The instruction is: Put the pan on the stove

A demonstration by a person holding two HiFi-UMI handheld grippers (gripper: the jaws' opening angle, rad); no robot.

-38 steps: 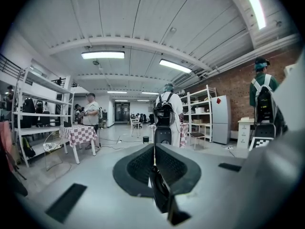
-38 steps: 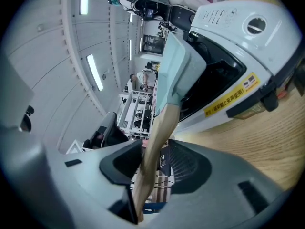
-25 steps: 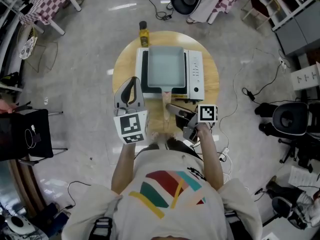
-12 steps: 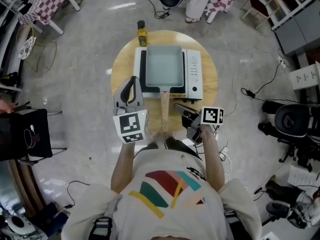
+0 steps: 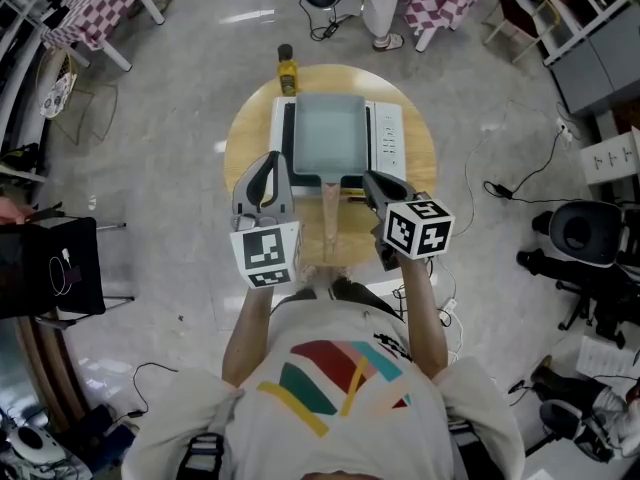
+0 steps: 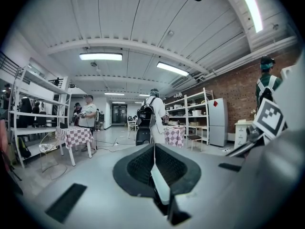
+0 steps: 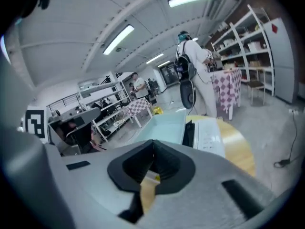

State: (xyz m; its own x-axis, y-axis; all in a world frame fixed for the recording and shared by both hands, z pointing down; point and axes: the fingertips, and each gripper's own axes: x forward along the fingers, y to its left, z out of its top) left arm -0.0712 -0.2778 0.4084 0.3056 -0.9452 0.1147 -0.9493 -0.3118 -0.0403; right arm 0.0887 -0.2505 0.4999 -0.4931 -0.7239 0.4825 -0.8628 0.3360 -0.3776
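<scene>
One pan on one stove, two grippers, one bottle, one desk.

The pale blue-green square metal pan sits on the white tabletop stove, on the round wooden desk. Its wooden handle points near, between the two grippers. The left gripper stands just left of the handle, jaws together and empty. The right gripper stands just right of it, jaws shut on nothing. One yellow oil bottle stands at the far desk edge.

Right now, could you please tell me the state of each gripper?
Left gripper: closed, holding nothing.
Right gripper: jaws closing shut, nothing between them.
</scene>
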